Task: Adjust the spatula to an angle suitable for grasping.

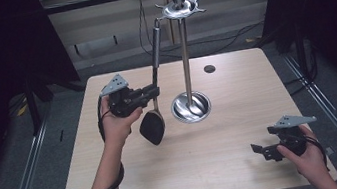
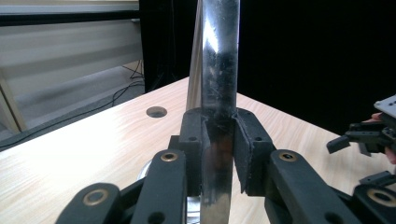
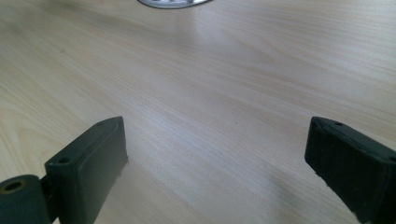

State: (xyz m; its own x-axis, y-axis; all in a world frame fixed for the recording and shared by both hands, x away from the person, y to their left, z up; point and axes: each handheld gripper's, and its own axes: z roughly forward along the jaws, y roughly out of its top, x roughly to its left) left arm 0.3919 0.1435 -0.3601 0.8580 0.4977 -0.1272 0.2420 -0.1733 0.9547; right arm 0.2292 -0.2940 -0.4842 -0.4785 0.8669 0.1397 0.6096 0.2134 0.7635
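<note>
A steel utensil stand (image 1: 183,47) rises from a round base (image 1: 191,107) in the middle of the wooden table, with a hooked crown on top. A ladle-like utensil with a metal handle (image 1: 154,51) and a black head (image 1: 153,127) hangs from the crown's left hook. My left gripper (image 1: 152,93) is shut on that handle; in the left gripper view the handle (image 2: 218,116) stands upright between the pads (image 2: 250,149). My right gripper (image 1: 262,151) is open low over the table's front right, and its jaws stand wide apart over bare wood in the right gripper view (image 3: 215,158).
The wooden table (image 1: 218,168) has a small round hole (image 1: 209,68) near its far edge. Black curtains flank both sides, and cables run across the floor behind the table. The stand's base rim (image 3: 173,3) shows at the top of the right gripper view.
</note>
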